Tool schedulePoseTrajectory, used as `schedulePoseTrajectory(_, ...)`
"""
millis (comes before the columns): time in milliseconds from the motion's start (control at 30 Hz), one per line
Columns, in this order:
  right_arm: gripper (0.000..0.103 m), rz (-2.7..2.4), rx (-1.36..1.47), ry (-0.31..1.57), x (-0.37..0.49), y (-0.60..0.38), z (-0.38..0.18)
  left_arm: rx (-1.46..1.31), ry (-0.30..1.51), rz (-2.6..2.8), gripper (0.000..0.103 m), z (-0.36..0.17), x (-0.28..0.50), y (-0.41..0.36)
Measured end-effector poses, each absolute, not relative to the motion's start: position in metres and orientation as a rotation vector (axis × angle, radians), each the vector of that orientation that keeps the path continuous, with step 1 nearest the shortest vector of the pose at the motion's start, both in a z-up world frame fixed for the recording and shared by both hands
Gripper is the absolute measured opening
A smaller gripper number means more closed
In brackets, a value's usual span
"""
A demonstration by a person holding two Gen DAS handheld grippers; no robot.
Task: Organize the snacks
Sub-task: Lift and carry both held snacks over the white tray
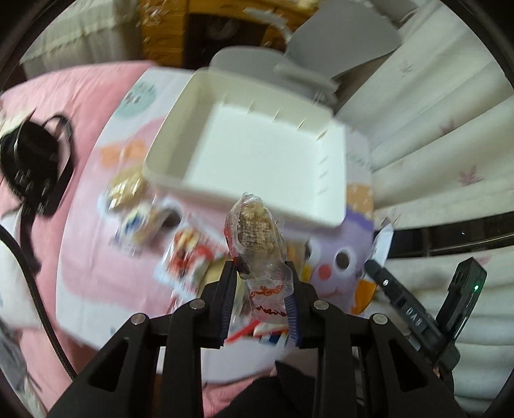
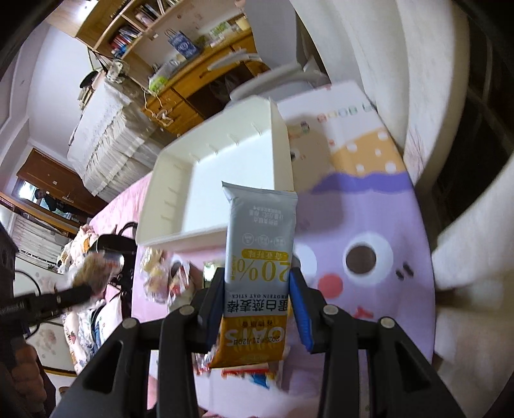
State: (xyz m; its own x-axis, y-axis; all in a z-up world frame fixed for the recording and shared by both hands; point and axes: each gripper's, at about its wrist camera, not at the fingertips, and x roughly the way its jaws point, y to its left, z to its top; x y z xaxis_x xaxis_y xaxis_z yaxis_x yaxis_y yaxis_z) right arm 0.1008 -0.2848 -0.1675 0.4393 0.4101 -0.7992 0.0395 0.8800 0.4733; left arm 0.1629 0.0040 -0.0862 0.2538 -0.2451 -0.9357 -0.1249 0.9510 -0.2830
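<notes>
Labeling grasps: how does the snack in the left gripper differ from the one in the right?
The clear-wrapped cracker snack shows its brown contents; the grey-and-yellow oat stick pack is opaque and printed. The cracker snack's wrapper is crinkled and irregular; the oat stick pack is flat and rectangular. Shared: each is pinched near its lower part, left gripper and right gripper, sticking up before the white bin, which holds nothing visible.

A cartoon-face mat (image 2: 369, 225) on pink bedding (image 1: 80, 96) — black strapped bag (image 1: 32, 160) left, wooden bookshelf (image 2: 135, 29) beyond
</notes>
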Motion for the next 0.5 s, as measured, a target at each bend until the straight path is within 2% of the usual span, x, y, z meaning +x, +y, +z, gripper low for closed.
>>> schedulePoseTrajectory(200, 0.038, 0.197, 0.408, 1.002, 0.122, -0.273, -0.149, -0.269, 1.252, -0.157, 0.027, -0.084, 0.211, -0.001)
schedulePoseTrajectory(500, 0.039, 0.175, 0.352, 0.907, 0.167, -0.244, -0.151, -0.27, 1.201, -0.259, 0.027, -0.116, 0.262, 0.01)
